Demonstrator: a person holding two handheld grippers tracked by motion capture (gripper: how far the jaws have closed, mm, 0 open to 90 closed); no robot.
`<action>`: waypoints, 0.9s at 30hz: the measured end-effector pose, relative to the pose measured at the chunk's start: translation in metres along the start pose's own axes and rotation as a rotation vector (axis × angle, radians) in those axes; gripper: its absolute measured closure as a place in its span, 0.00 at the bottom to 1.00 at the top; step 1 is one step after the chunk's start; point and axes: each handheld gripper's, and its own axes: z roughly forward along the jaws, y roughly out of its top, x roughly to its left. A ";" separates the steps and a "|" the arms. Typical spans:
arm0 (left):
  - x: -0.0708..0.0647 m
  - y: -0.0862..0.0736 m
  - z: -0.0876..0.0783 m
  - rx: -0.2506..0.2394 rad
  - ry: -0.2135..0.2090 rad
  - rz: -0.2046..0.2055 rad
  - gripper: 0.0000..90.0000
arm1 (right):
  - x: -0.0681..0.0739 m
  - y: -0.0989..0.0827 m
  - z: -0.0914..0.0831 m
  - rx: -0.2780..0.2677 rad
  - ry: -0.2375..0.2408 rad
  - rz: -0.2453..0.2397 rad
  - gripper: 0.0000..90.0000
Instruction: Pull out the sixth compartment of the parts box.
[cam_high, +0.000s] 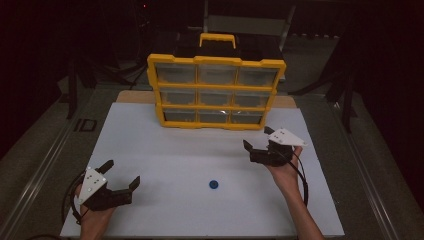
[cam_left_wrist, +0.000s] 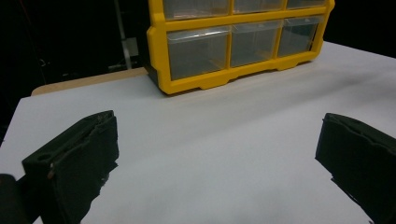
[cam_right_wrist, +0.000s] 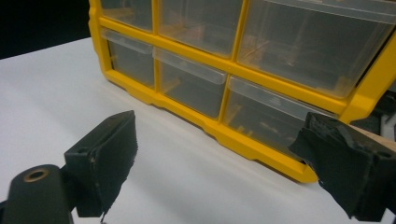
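Observation:
A yellow organiser cabinet (cam_high: 216, 92) with clear plastic drawers stands upright at the back of the white table top (cam_high: 165, 165); its lower drawers fill the upper part of the left gripper view (cam_left_wrist: 233, 44) and the right gripper view (cam_right_wrist: 224, 70). A small blue round object (cam_high: 214, 184) lies on the board near the front centre. My left gripper (cam_high: 121, 172) rests at the front left, open and empty, its jaws wide apart (cam_left_wrist: 219, 154). My right gripper (cam_high: 258, 138) hovers just in front of the cabinet's lower right corner, open and empty (cam_right_wrist: 219, 158).
A wooden board (cam_high: 135, 96) sticks out behind the white top. Dark floor and metal rails (cam_high: 45, 160) border the table on both sides. A grey chair frame (cam_high: 247, 22) stands behind the cabinet.

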 end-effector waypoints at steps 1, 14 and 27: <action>0.000 0.000 0.000 -0.001 -0.001 0.000 0.00 | -0.001 0.001 0.002 0.002 0.001 0.001 0.13; 0.001 0.000 -0.001 -0.009 -0.003 -0.010 0.00 | -0.006 0.013 0.022 0.014 -0.019 -0.007 0.13; 0.001 0.000 -0.001 -0.009 -0.006 -0.010 0.00 | -0.012 0.019 0.034 0.026 -0.025 -0.009 0.15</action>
